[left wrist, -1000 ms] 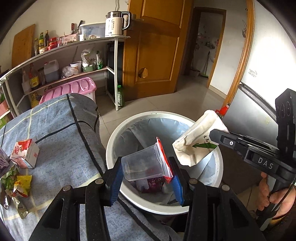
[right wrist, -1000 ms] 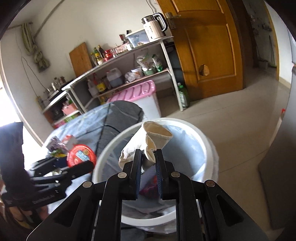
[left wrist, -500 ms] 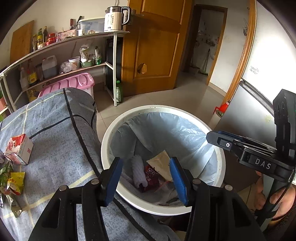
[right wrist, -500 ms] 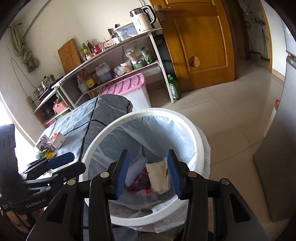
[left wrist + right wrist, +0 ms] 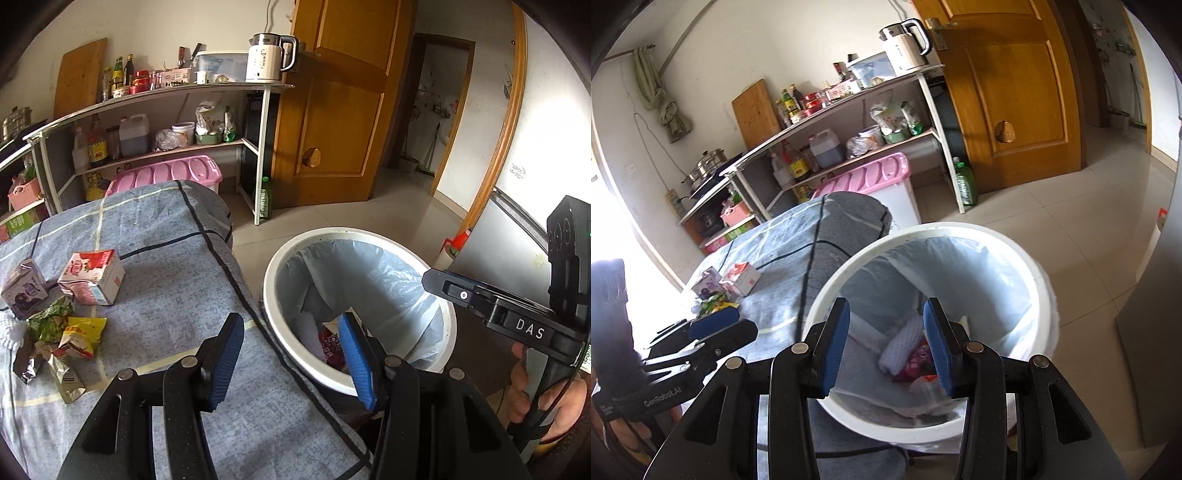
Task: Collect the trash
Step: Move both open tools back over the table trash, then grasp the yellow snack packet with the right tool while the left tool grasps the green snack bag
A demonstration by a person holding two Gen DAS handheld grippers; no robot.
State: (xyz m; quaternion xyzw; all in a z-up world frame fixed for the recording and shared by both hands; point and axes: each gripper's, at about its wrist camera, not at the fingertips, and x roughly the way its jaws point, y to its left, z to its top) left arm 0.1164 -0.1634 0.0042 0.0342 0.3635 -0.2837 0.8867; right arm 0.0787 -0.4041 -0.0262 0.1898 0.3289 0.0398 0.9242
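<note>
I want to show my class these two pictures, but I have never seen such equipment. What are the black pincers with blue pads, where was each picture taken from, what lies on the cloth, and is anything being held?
There is no robot here: a person holds a black two-finger gripper in each hand, and a small wide-angle camera on each one looks forward along its fingers. One picture comes from the left gripper, the other from the right gripper; each also shows the other tool off to one side. Both are open and hold nothing; the right one's jaws have just been opening. Below them stands a white round bin with a clear plastic liner, with rubbish already inside. On the grey-blue checked tablecloth there lie a red and white drink carton, a purple carton and a heap of crumpled snack wrappers, not yet collected.
</note>
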